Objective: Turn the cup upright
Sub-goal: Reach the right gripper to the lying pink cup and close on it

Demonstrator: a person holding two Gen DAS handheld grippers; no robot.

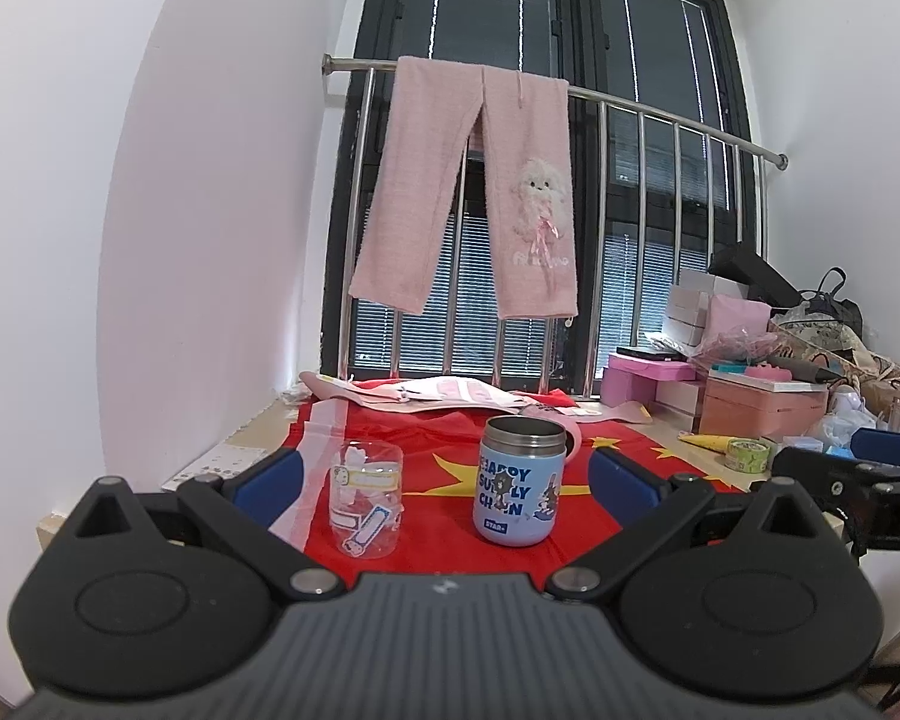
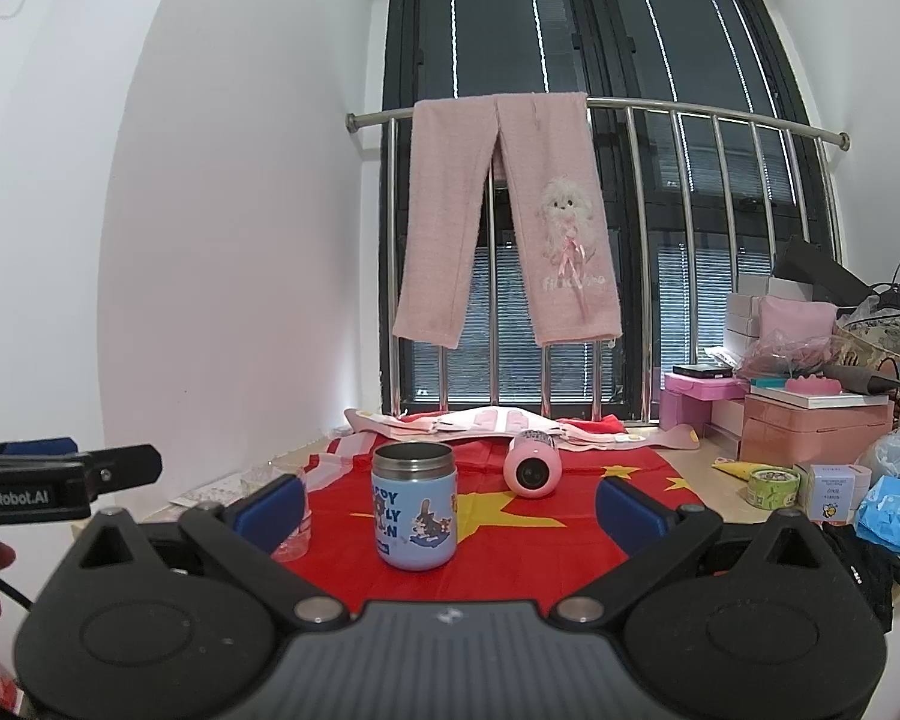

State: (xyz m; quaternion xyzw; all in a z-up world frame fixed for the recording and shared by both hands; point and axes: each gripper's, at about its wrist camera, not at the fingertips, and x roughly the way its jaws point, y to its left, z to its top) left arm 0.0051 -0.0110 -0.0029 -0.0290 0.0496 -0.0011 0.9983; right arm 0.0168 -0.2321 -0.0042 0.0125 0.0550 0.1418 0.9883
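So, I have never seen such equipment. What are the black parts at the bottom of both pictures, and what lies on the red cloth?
No robot is here. A person holds two hand-held grippers, each carrying a camera that looks forward along its blue-padded fingers. The left gripper and the right gripper are both open and hold nothing. Each also shows from the side at the edge of the other's picture.

On the red cloth with yellow stars stand an upright light-blue metal cup with cartoon prints and a clear plastic cup with stickers. Behind them a pink cup lies on its side; it probably needs flipping. Pink trousers hang on the steel railing behind.
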